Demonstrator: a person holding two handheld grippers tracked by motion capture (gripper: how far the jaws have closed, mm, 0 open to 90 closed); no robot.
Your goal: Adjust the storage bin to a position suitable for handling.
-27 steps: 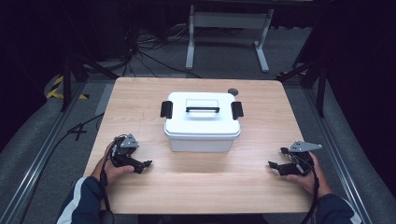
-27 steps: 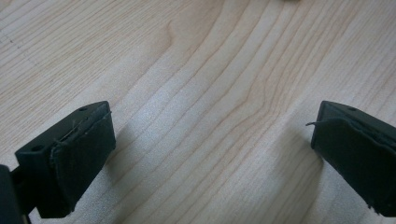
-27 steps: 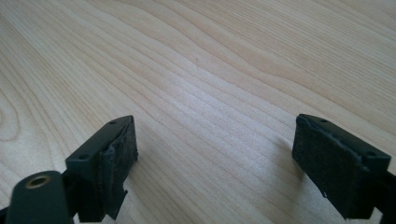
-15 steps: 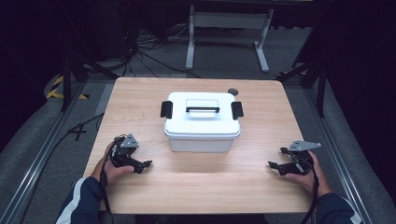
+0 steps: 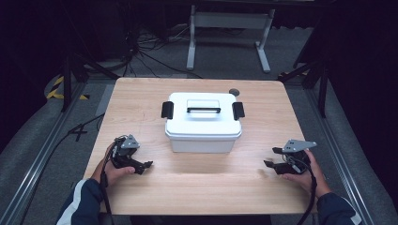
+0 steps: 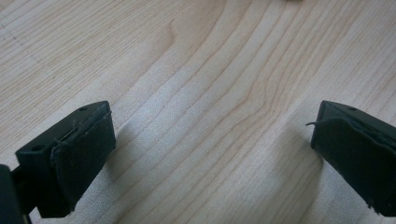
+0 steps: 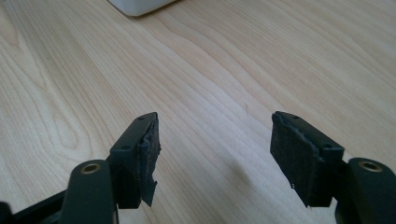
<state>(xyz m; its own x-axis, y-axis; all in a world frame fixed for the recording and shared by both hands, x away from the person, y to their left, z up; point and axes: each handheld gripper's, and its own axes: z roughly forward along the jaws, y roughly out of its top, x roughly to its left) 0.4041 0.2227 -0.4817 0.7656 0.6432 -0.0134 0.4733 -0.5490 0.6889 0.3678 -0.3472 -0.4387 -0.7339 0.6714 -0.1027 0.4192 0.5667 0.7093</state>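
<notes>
High view: white box [image 5: 202, 123] mid-table, lid on, black latches at both ends, black handle [image 5: 203, 110] on top. Looks like rigid, slick plastic, probably light; you'd best grab handle.

Left gripper view: left gripper [image 6: 212, 154] wide open, empty.

Right gripper view: right gripper [image 7: 219, 156] open, empty, box corner ahead.

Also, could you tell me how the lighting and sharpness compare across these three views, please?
High view: the table and white box are evenly lit against dark surroundings, the picture slightly soft, with a faint shadow at the box's front. Left gripper view: wood grain crisp nearby, the jaws casting soft shadows on the tabletop. Right gripper view: the jaws sharp, while the box corner at the top edge blurs.
</notes>
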